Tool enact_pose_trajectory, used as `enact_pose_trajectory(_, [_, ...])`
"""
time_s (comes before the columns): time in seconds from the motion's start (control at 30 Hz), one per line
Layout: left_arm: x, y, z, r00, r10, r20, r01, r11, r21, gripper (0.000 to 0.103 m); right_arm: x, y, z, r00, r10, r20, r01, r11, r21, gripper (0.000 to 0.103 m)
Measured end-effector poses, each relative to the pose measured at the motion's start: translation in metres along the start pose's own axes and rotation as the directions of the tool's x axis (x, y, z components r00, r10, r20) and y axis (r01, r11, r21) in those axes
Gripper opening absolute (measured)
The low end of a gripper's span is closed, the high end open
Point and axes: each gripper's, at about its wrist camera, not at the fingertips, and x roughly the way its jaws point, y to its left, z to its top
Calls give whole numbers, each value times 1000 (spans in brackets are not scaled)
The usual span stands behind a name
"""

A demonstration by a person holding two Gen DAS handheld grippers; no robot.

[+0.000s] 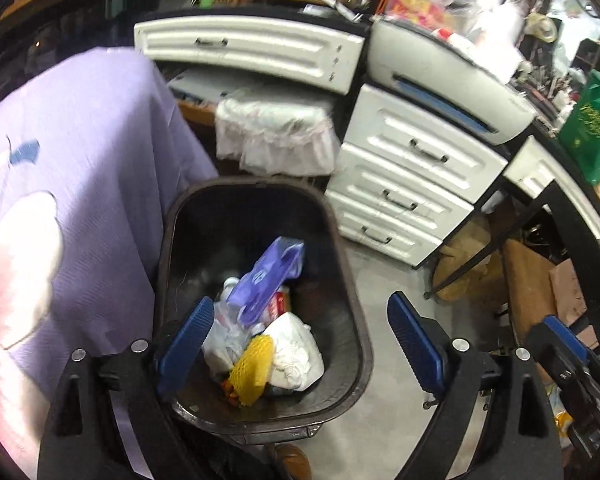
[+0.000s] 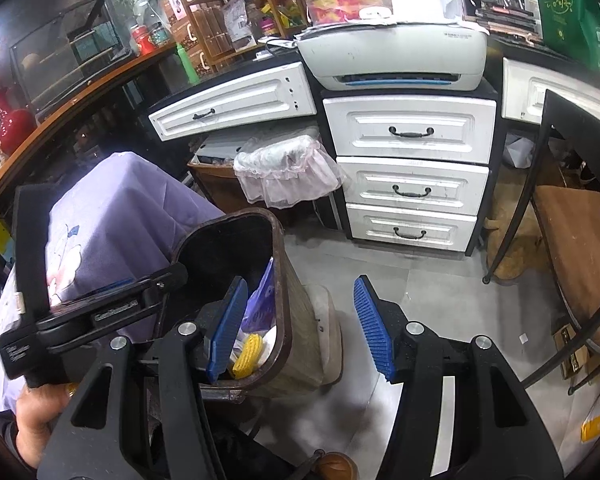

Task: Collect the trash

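Left hand-held gripper [image 1: 300, 344] hangs over the dark brown trash bin [image 1: 350, 280], tilted down into it, jaws spread wide, nothing between the pads. Its blue fingers [image 1: 186, 344] sit on either side of the bin opening.

Bin contents, piled at the bottom: purple plastic wrapper [image 1: 266, 276] standing tilted on top, yellow foam net sleeve [image 1: 249, 366] in front, crumpled white paper [image 1: 294, 350] just right of it, whitish plastic bag [image 1: 224, 334] on the left. Some red-printed packaging under the purple wrapper, too small to read.

Right hand-held gripper [image 2: 300, 328] is beside the bin, jaws partly apart, nothing held. Its left finger [image 2: 228, 328] overlaps the bin rim [image 2: 282, 280] in view; contact can't be told. The right finger is over bare grey floor [image 2: 420, 280]. From this view the purple wrapper [image 2: 262, 300] and yellow net [image 2: 248, 354] show inside the bin, and the left unit's black body [image 2: 100, 316] reaches in from the left above the opening, with a hand [image 2: 40, 412] at the lower left.

Surroundings: purple cloth [image 1: 80, 152] draped just left of the bin, white drawer unit [image 2: 410, 172] behind it, printer [image 2: 396, 56] on top of the drawers, white lace-trimmed cover [image 2: 288, 168] under the table edge.
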Motion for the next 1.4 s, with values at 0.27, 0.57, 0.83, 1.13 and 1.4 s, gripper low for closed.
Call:
enact_pose_trajectory(0.27, [-67, -15, 1, 983, -68, 173, 56, 996, 72, 97, -38, 14, 8, 988, -90, 128, 96, 994, -42, 84])
enact_pose_trajectory(0.57, [-158, 1, -22, 930, -11, 368, -61, 981, 184, 97, -97, 55, 7, 969, -38, 244, 66, 992, -108, 94])
enact_pose_trajectory(0.83, [-217, 39, -46, 891, 139, 432, -206, 972, 114, 98, -138, 122, -9, 961, 95, 261, -47, 982, -184, 97])
enact_pose_trajectory(1.13, [-290, 70, -93, 799, 211, 563, -257, 966, 2, 97, -176, 177, -53, 939, 171, 297, -77, 950, -303, 97])
enact_pose_trajectory(1.4, [-314, 80, -124, 776, 268, 571, -290, 955, -53, 98, -209, 189, -71, 914, 202, 351, -87, 945, -317, 97])
